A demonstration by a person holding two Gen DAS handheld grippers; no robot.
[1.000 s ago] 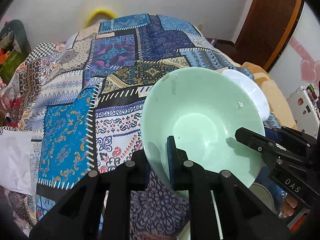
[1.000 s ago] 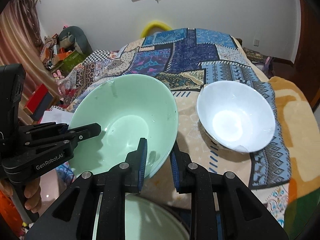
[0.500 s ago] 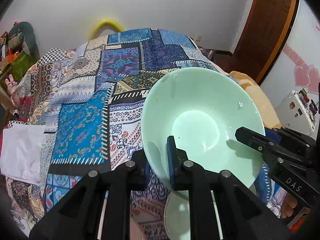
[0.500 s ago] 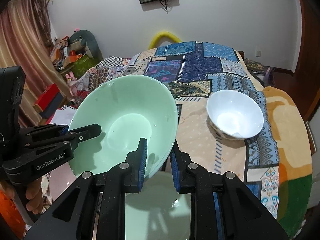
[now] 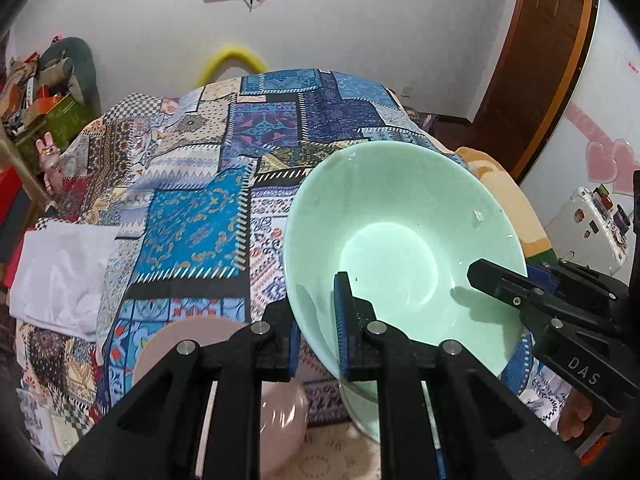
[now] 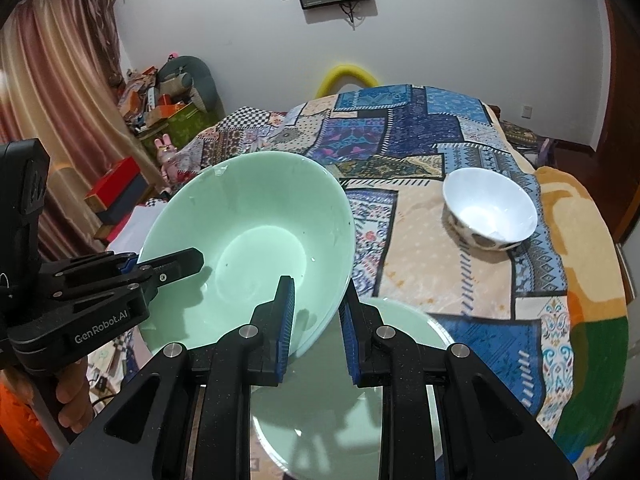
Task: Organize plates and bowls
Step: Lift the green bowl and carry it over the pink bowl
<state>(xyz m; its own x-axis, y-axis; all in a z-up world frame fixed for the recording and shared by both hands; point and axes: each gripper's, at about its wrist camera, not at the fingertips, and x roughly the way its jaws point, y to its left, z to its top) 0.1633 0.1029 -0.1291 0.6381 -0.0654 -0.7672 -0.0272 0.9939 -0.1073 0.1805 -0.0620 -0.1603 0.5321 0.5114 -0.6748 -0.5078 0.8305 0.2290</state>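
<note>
The left hand-held gripper (image 5: 318, 330) is pinched tight on the near rim of the mint-green bowl (image 5: 400, 248), one pad inside and one outside the wall. The right hand-held gripper (image 6: 318, 326) is likewise clamped on the opposite rim of the same bowl (image 6: 248, 256), so the bowl hangs tilted between the two above the patchwork-covered bed (image 6: 460, 280). Beneath it lie a green plate (image 6: 404, 320) and a pink plate (image 5: 188, 338); a white bowl (image 6: 490, 208) sits well apart on the bed.
</note>
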